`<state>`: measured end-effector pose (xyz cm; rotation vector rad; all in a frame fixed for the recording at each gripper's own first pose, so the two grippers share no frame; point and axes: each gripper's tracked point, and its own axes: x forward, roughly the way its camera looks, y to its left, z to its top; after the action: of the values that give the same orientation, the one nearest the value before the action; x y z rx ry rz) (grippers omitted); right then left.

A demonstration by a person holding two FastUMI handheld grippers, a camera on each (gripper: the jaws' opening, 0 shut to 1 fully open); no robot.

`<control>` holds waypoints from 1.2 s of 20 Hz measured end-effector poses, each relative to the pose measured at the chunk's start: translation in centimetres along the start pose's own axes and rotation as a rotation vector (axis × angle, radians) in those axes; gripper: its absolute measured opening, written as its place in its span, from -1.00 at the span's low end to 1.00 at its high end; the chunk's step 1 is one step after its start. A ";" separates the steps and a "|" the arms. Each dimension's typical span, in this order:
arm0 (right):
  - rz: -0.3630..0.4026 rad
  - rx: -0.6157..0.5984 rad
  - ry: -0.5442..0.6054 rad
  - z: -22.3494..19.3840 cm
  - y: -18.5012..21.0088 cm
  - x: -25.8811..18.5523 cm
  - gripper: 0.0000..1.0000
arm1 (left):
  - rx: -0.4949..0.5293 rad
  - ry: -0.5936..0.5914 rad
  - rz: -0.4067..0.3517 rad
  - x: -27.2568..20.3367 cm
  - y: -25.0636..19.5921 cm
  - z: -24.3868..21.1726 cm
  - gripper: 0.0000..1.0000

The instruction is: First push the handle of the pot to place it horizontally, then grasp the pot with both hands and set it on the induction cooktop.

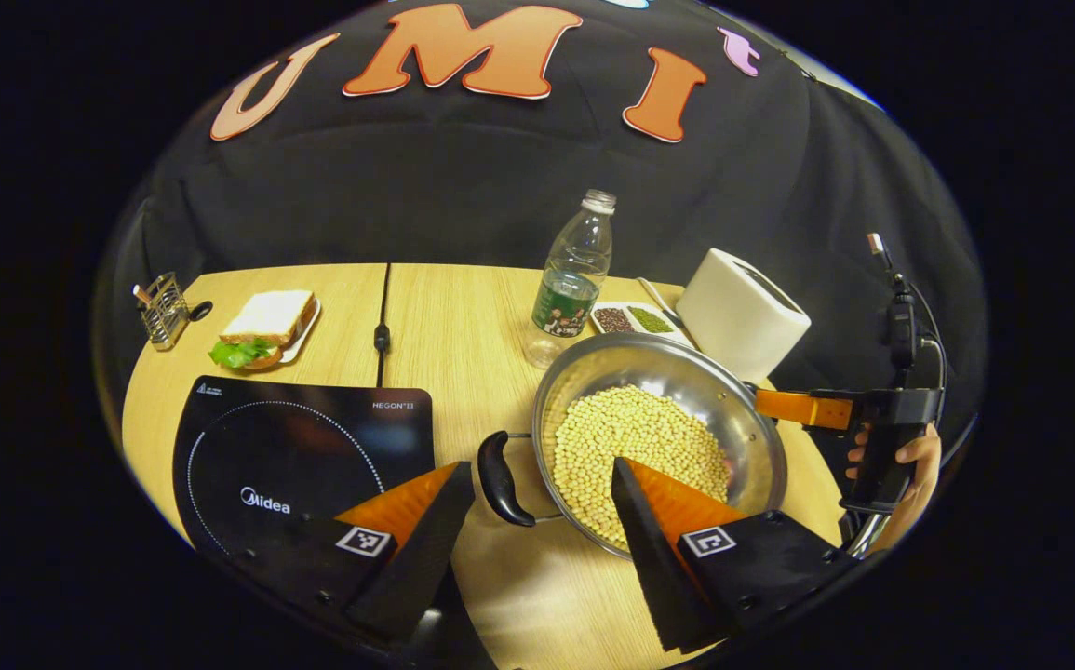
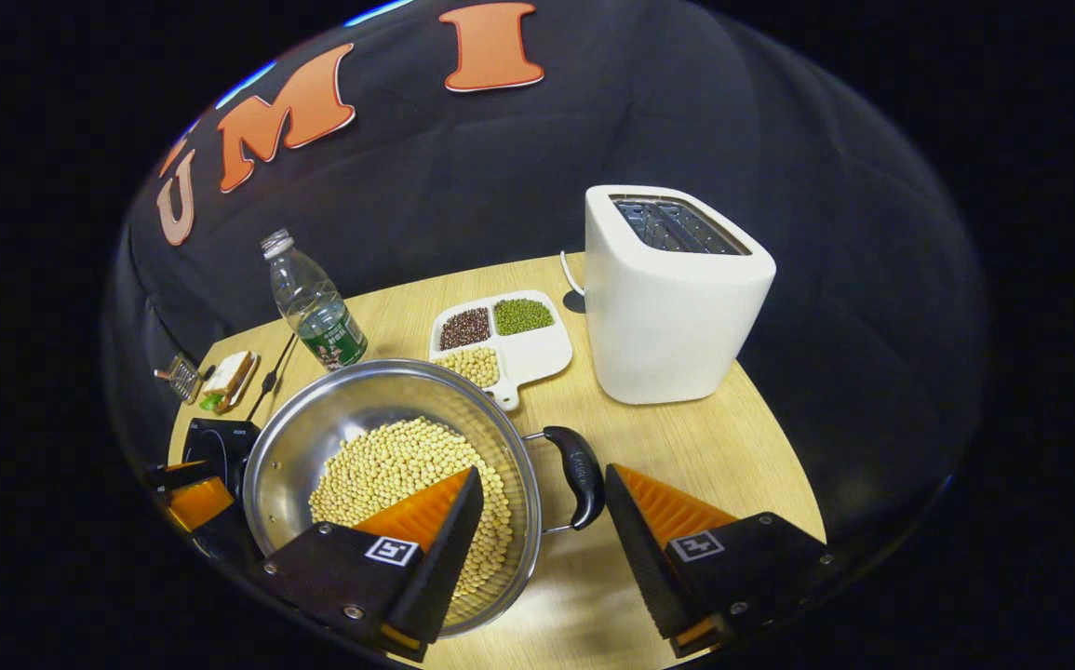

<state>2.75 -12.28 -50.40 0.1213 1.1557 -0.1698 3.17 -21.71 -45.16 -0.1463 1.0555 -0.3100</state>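
Observation:
A steel pot [image 1: 732, 400] holding soybeans [image 1: 639, 437] stands on the wooden table, right of the black induction cooktop [image 1: 304, 456]. My left gripper [image 1: 542, 470] is open around the pot's near black handle [image 1: 504, 479], one finger over the beans, the other outside the handle. The right gripper [image 1: 784, 405], held by a hand [image 1: 914, 461], reaches the pot's far rim. In the right gripper view the pot [image 2: 360, 400] has its other black handle [image 2: 579, 475] between the fingers of my open right gripper [image 2: 544, 473]. The left gripper [image 2: 188, 493] shows beyond the pot, by the cooktop [image 2: 221, 442].
A water bottle [image 1: 574, 279], a divided tray of beans [image 2: 504, 340] and a white toaster [image 2: 672, 298] stand behind the pot. A sandwich on a plate [image 1: 267, 326] and a wire rack [image 1: 163, 310] sit at the far left. A black cable [image 1: 382, 326] runs to the cooktop.

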 end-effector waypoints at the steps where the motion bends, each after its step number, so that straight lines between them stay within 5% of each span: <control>1: -0.003 -0.015 0.004 -0.3 -0.1 0.3 0.68 | -0.006 0.001 -0.009 0.4 -0.3 -0.3 0.95; 7: -0.028 -0.082 0.007 -0.6 -0.5 1.8 0.76 | 0.058 -0.021 0.085 2.9 0.8 -1.2 0.97; 24: -0.070 -0.101 0.078 -3.0 -1.4 4.1 0.63 | 0.061 0.028 0.116 8.6 1.0 -2.5 0.78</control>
<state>1.41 -13.43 -55.36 -0.0014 1.2446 -0.1692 5.10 -23.42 -53.76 -0.0261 1.0769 -0.2396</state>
